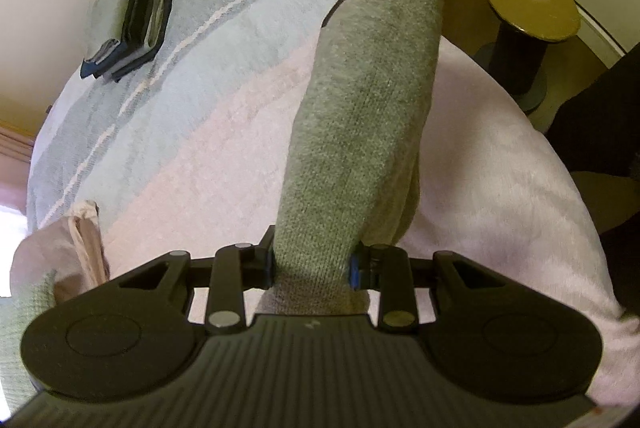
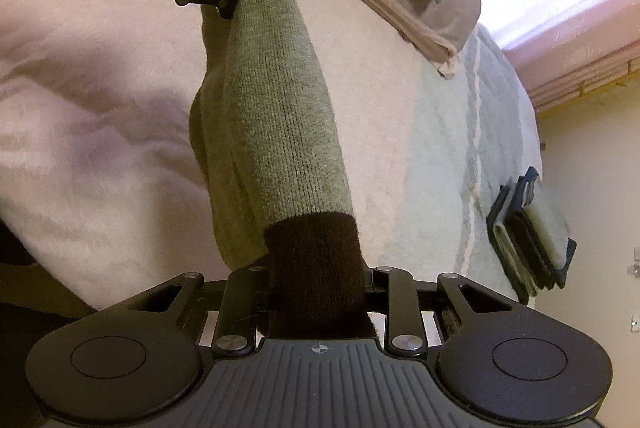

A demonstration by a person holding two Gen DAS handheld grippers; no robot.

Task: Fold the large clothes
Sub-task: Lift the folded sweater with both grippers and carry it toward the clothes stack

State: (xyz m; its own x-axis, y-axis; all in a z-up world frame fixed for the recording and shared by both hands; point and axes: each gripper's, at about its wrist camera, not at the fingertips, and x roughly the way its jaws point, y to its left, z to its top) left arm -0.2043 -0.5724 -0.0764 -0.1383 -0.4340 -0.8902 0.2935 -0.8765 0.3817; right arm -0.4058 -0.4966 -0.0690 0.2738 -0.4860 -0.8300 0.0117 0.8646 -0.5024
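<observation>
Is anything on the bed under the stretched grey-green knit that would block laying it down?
Nothing visible does. The knit garment hangs between the left tool and right tool over bare pink blanket; the folded stack sits well aside.

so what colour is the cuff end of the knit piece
Dark brown cuff on the grey-green knit piece; right wrist view shows it best.

The grey sweater (image 1: 360, 99) is knitted cloth, a bit rough, and its dark brown cuff (image 2: 320, 260) looks fuzzy. The blanket (image 1: 192, 131) under it is soft and fluffy, like a fleece. Both grippers, left (image 1: 312, 264) and right (image 2: 320, 292), are dull black plastic with shiny little metal pins, and the round stool top (image 1: 532, 7) looks like smooth wood.
</observation>
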